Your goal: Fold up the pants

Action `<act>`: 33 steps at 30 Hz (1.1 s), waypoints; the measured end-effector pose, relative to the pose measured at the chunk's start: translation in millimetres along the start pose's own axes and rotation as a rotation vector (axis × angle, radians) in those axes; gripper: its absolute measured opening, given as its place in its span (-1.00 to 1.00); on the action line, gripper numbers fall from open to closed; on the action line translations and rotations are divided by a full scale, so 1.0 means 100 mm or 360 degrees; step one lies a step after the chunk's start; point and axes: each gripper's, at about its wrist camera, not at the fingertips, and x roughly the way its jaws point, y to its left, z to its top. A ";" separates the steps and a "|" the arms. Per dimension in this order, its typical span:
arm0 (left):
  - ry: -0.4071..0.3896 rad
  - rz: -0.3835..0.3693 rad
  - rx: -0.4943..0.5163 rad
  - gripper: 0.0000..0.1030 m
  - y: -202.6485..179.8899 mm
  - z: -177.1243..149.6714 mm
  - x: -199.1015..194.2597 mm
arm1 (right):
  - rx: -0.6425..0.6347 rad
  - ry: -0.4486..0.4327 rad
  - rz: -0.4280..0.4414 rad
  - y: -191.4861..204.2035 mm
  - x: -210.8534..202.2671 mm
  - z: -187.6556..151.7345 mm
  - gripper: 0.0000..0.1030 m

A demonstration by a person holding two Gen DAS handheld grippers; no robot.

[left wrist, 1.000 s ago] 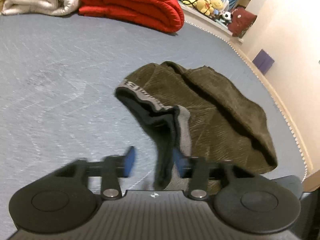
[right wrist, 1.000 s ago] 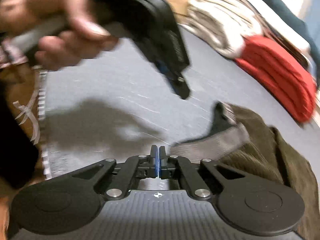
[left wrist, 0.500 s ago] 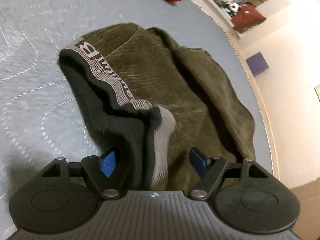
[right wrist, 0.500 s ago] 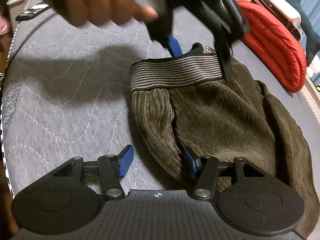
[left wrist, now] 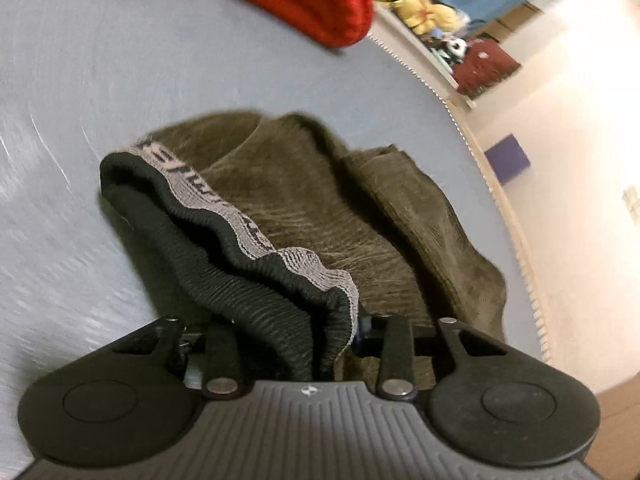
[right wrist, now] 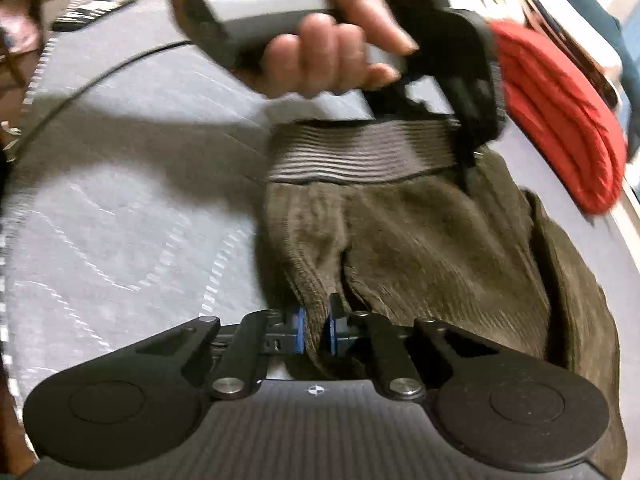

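With both claws clamped, left claw on the waistband and right claw on a side hem, pants trail toward frame right.

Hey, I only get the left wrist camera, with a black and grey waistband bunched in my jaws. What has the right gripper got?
Observer: The right gripper is shut on a fold of the olive-brown corduroy pants, below the striped grey elastic waistband.
Operator: Does the band hang slack from the left side?
Observer: No, the left gripper holds it stretched out flat.
Operator: Anything else nearby?
Observer: A thin black cable lies across the grey quilted mattress.
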 end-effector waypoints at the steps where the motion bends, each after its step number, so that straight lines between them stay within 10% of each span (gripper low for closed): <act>1: -0.0007 0.0057 0.0039 -0.26 0.02 0.00 -0.14 | -0.0029 -0.0032 0.0022 0.05 -0.04 0.04 -0.79; 10: 0.0131 0.0406 0.0180 -0.18 0.66 -0.34 -0.86 | -0.0249 -0.0314 0.0278 0.77 -0.18 0.61 -0.80; 13: 0.0244 0.0524 0.0154 0.16 0.74 -0.41 -0.79 | -0.0340 -0.0221 0.0270 0.99 0.06 0.68 -0.75; 17: 0.0232 0.0635 0.0249 0.32 0.56 -0.38 -0.88 | -0.0383 -0.0138 0.0244 1.08 0.06 0.69 -0.16; 25: -0.0049 0.1019 0.0255 0.57 0.09 -0.41 -1.30 | 0.0327 -0.0305 0.0087 -0.13 -0.55 0.39 0.10; 33: -0.0403 0.0963 0.0407 0.65 -0.67 -0.62 -1.21 | 0.0647 -0.0245 -0.0280 -0.79 -0.29 -0.02 0.26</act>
